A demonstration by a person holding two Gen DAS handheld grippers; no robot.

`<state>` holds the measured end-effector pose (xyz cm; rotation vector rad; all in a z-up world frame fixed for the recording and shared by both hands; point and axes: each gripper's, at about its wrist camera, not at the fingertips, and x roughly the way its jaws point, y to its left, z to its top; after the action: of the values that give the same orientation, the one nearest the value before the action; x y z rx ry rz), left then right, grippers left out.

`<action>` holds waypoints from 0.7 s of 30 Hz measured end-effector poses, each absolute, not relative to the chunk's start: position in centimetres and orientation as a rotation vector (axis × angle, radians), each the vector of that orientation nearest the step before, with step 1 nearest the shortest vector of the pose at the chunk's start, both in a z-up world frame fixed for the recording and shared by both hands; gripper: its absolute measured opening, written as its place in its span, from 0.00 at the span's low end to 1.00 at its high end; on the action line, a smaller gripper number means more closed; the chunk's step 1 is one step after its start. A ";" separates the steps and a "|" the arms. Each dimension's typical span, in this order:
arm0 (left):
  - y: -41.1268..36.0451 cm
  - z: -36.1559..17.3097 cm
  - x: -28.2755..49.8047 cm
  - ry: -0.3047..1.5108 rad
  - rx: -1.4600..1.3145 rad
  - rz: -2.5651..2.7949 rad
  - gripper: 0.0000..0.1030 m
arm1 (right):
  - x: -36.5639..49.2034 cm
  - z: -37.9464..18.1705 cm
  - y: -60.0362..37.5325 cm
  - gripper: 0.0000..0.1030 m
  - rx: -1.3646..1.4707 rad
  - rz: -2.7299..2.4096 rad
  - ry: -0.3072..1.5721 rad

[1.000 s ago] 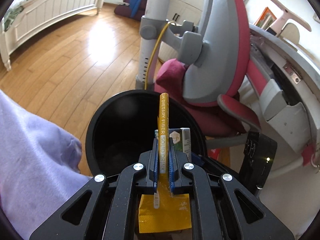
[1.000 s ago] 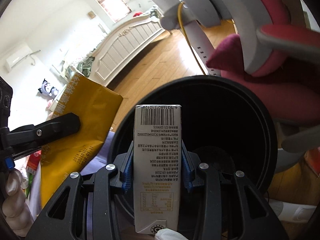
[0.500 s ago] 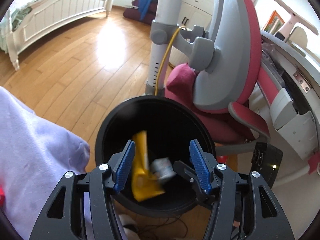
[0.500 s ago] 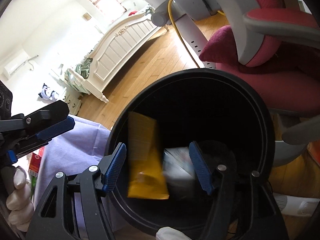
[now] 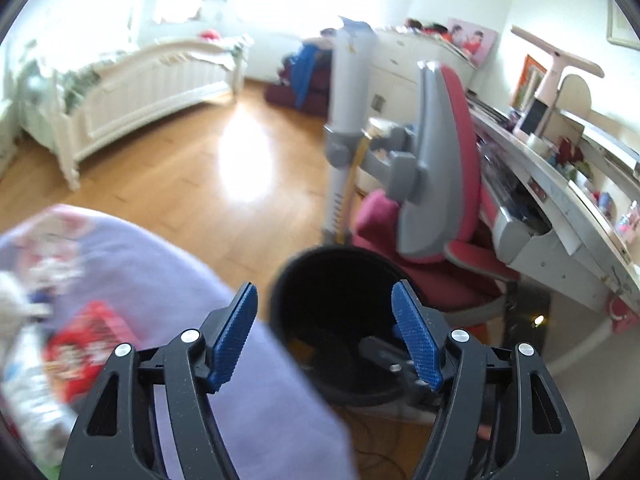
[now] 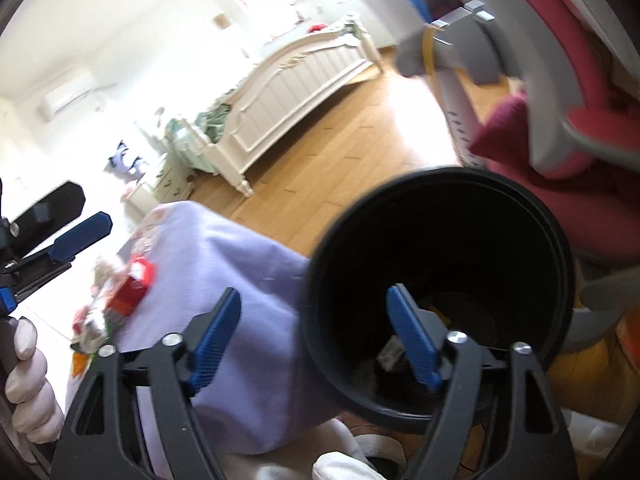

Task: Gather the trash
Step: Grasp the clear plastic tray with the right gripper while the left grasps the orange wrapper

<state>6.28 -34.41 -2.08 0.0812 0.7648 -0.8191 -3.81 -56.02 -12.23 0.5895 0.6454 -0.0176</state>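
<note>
Trash: yellow packet (image 6: 434,314) and small carton (image 6: 390,357) are seen inside round black plastic bin (image 6: 560,248), lower right. Left gripper (image 5: 325,336) and right gripper (image 6: 314,340) are empty, jaws opening. Red wrappers (image 6: 134,286) on lilac cloth (image 6: 248,280), left, remain uncollected.

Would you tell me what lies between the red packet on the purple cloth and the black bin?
Only bare purple cloth lies between the red packet and the black bin; the right wrist view shows it best.
</note>
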 end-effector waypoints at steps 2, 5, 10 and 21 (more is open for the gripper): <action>-31.2 -1.1 6.1 0.723 0.071 -0.760 0.68 | -3.4 -10.9 -54.4 0.74 0.547 0.012 0.640; -25.3 0.2 6.2 0.676 0.023 -0.650 0.68 | -2.4 -8.5 -51.8 0.74 0.476 0.070 0.631; -14.3 1.1 6.7 0.653 -0.080 -0.434 0.68 | -0.7 -4.8 -46.3 0.75 0.353 0.163 0.619; 2.4 -3.3 6.3 0.765 -0.238 -0.208 0.68 | 4.4 -0.2 -33.2 0.75 0.132 0.432 0.661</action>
<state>6.33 2.44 -3.32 -0.2384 0.7647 -0.2082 4.38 -33.21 -0.17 0.1317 0.6609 0.4315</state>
